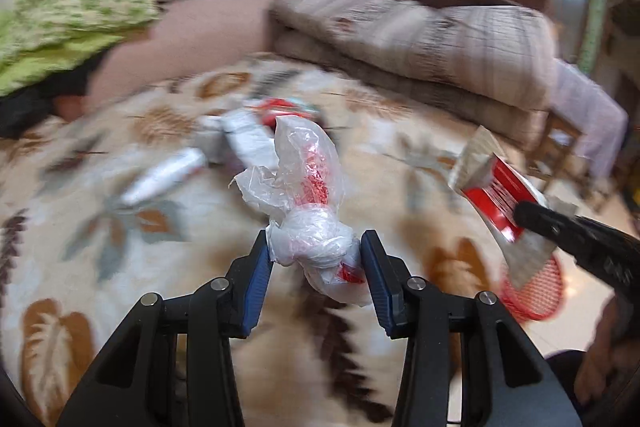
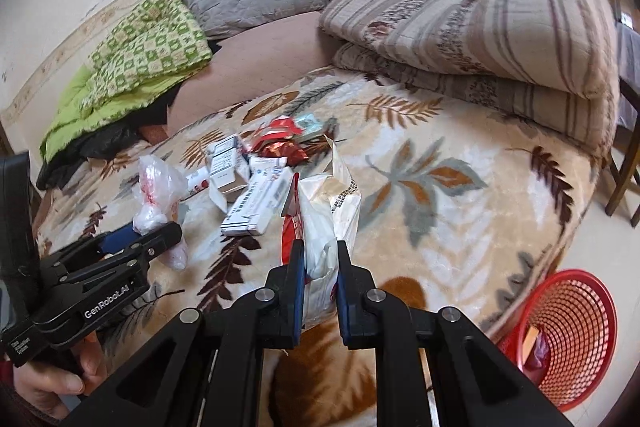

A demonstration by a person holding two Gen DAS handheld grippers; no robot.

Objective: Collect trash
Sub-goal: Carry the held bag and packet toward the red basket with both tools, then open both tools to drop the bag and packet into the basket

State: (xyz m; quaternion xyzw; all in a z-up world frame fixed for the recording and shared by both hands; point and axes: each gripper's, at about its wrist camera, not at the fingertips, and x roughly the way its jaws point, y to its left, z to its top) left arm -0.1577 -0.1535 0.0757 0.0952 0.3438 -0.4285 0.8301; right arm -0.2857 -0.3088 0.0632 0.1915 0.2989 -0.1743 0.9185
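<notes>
Here, on a bed (image 2: pixel 460 227) covered by a plush, leaf-patterned blanket, a person works with 2 hand-held tools. Farthest left, the left tool (image 1: pixel 318 253) has its blue pads pressed on the knot of a crumpled clear plastic bag (image 1: pixel 308 187) with red print showing through; the jaws stand fairly narrow around it. The film looks feather-light, soft and slippery, so the tight knot is likely the surest place to pinch, while the loose upper part would probably just fold away. Behind it on the blanket lies a pile of trash (image 2: pixel 256 175): small white cardboard boxes that look stiff and light, a slim silver tube, and crinkly red foil wrappers. To its right, the right tool (image 2: pixel 320 255) is closed tight on a flattened red-and-white snack pouch (image 2: pixel 332 203), gripping its lower end so the torn top stands up above the jaws. The pouch seems thin, glossy and springy, apt to slide unless it is pinched where several layers bunch. At the far right, a red plastic mesh basket (image 2: pixel 576 331) sits on the pale floor beside the bed, already holding a scrap or 2; it is presumably where both pieces go.
</notes>
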